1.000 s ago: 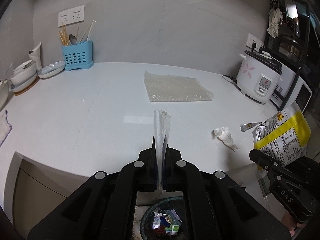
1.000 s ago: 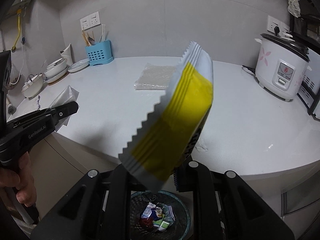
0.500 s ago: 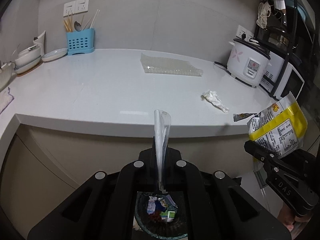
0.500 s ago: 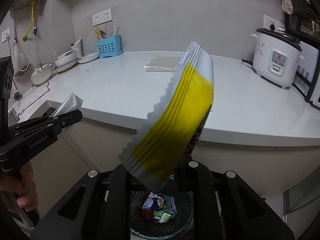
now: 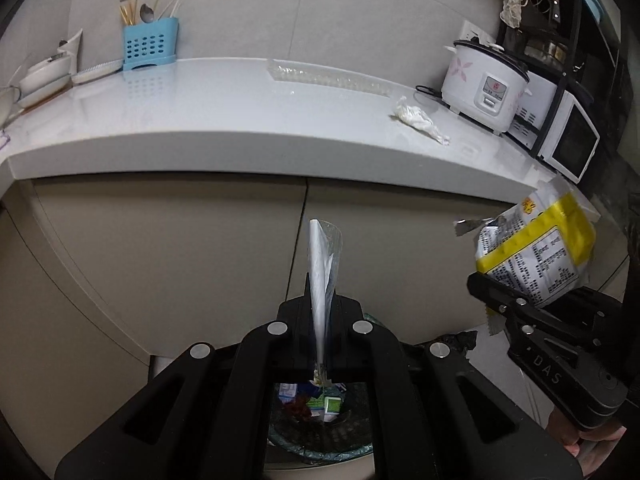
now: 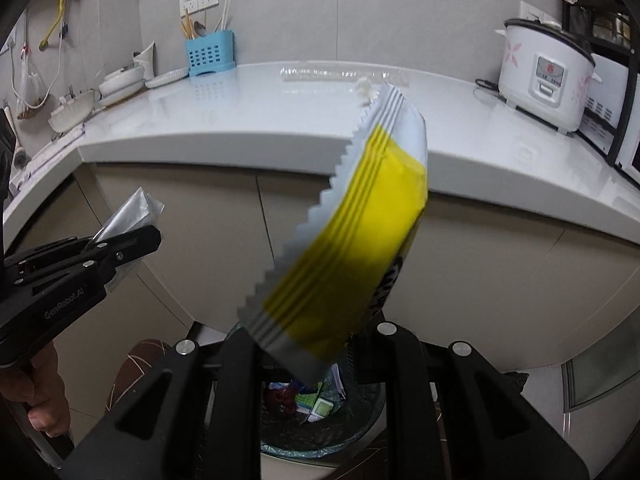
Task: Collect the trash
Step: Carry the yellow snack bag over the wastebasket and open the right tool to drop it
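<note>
Clamping a light, crinkly yellow wrapper [image 6: 352, 240] by its edge, the right claw [image 6: 320, 344] hangs at twelve o'clock above the bin [image 6: 320, 432], the left claw [image 5: 320, 320] pinching a flimsy clear wrapper [image 5: 322, 264].

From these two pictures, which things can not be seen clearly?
- Left wrist view: the trash bin is mostly hidden by the left gripper.
- Right wrist view: the bin's contents are partly hidden by the yellow wrapper.
- Both views: the wrapper's print is too small to read.
- Right wrist view: the crumpled tissue is almost fully behind the wrapper.
</note>
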Demonstrator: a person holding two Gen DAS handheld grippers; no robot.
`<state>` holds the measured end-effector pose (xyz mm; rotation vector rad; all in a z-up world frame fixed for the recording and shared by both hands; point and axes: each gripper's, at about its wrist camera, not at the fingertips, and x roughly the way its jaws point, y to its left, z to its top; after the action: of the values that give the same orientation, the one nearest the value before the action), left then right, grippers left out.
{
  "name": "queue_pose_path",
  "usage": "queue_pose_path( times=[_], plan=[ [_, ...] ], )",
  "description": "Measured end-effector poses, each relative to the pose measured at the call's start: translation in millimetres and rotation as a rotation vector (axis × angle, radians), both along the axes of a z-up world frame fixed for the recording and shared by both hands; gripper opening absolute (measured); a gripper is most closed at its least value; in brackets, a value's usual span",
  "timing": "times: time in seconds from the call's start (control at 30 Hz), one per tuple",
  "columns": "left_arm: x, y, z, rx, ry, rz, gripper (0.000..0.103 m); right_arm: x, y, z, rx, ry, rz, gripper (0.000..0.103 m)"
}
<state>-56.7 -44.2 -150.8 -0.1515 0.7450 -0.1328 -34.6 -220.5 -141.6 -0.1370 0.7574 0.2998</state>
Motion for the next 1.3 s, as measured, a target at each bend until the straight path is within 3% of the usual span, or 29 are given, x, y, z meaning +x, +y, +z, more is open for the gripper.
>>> queue_pose_path(
  times=[0.47, 0.9, 1.3],
  plan=[
    [-1, -16, -88, -0.01, 0.101, -0.043, 0.002, 1, 16, -78, -0.037, 0.085, 0.011, 0.016],
    [22, -3, -166, -0.02, 0.21, -0.019, 0.002, 39, 30, -160, -0.045, 0.229, 0.003, 0.017],
    [26, 6, -199, -0.005, 0.269, 0.003, 0.002, 52, 36, -205, -0.043, 0.315, 0.018, 0.02]
  ],
)
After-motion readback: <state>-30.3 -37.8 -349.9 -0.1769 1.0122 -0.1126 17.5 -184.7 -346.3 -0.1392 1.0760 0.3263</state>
